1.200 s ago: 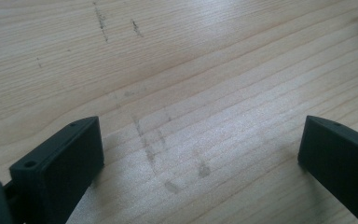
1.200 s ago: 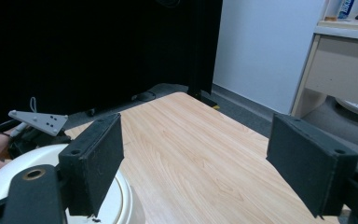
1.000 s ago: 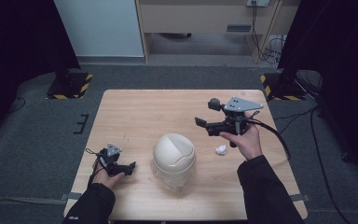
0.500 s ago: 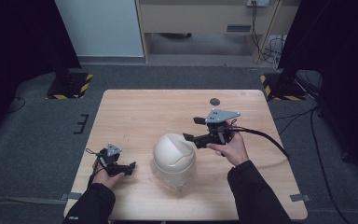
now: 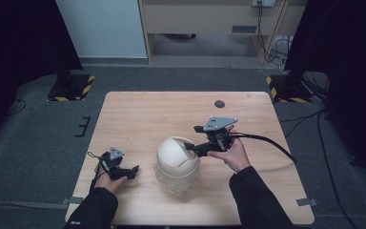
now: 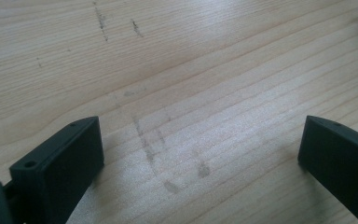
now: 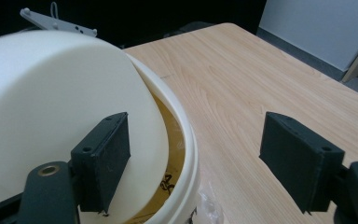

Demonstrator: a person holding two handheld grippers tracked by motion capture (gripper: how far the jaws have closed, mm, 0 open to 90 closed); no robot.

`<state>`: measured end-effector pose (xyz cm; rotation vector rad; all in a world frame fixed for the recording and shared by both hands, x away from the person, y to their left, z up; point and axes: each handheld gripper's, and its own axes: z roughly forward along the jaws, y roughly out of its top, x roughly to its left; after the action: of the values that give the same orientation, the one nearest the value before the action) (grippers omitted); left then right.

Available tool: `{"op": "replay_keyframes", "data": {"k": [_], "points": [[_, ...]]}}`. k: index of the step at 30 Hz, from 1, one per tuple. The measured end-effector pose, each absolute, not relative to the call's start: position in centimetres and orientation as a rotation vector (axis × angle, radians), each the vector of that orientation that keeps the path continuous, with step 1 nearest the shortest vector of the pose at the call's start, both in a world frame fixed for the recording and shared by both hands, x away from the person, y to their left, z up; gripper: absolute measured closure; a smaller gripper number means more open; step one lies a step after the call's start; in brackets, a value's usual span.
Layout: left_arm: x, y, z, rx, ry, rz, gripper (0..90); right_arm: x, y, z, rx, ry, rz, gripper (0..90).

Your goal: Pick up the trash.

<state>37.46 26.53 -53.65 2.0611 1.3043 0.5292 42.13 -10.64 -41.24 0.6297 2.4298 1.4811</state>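
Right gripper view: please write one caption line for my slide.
Open right gripper at the white domed lid of a small bin on a wooden table.

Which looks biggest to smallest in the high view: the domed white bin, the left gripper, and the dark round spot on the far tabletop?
1. Domed white bin.
2. Left gripper, clearly smaller than the bin.
3. Dark round spot, smallest; it lies farther from the camera.

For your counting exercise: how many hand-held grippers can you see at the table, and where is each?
2: the left gripper near the table's front-left, the right gripper at the white domed bin.
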Motion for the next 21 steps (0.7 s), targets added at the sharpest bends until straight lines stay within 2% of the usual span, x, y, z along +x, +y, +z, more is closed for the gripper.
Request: {"op": "replay_keyframes", "data": {"k": [21], "points": [[37.5,26.5,-53.6,2.061,1.305,0.53,0.0,42.5,-9.6,-42.7,0.634,2.538,1.388,24.7]]}}
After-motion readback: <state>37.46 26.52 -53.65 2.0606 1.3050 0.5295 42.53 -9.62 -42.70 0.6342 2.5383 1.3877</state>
